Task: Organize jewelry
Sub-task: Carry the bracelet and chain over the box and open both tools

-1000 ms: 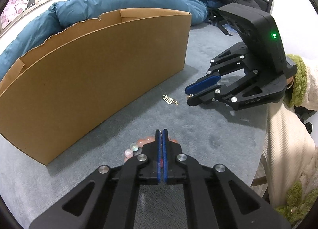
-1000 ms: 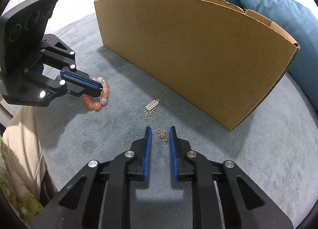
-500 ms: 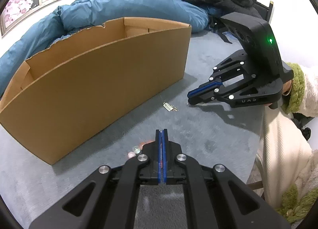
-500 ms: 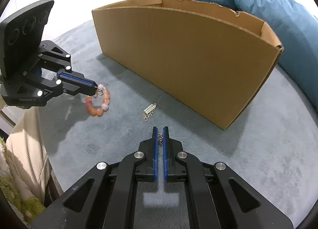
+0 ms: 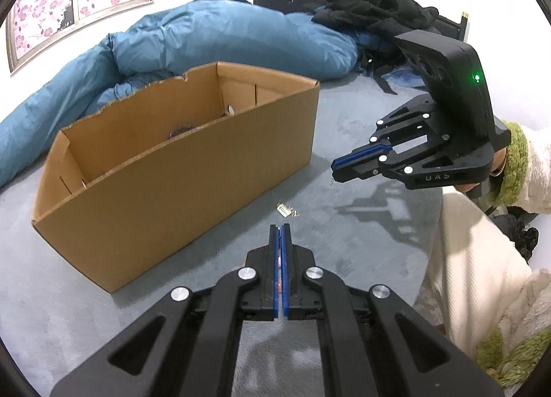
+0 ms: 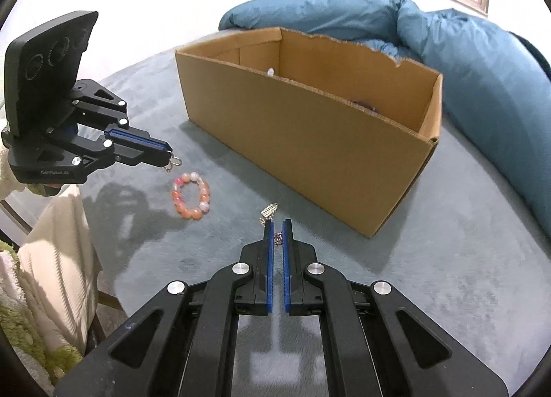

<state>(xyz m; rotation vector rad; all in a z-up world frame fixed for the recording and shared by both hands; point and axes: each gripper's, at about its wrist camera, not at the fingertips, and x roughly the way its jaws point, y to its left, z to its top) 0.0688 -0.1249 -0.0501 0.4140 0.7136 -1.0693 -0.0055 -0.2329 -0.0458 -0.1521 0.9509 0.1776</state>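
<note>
Cardboard box (image 6: 310,128) sits behind both closed hand-held grippers: right (image 6: 277,224) pinches a chain (image 6: 278,238), left (image 6: 168,159) a bracelet's clasp ring (image 6: 175,162).

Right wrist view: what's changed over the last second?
The right gripper closed on the chain and rose with it. The left gripper, shut on the ring above the bracelet, rose too. The pendant and box stayed put.

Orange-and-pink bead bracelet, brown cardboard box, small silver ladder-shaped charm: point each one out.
Orange-and-pink bead bracelet (image 6: 191,195): right wrist view, on its beads.
Brown cardboard box (image 6: 303,142): right wrist view, front wall.
Small silver ladder-shaped charm (image 5: 284,209): left wrist view, its middle.
</note>
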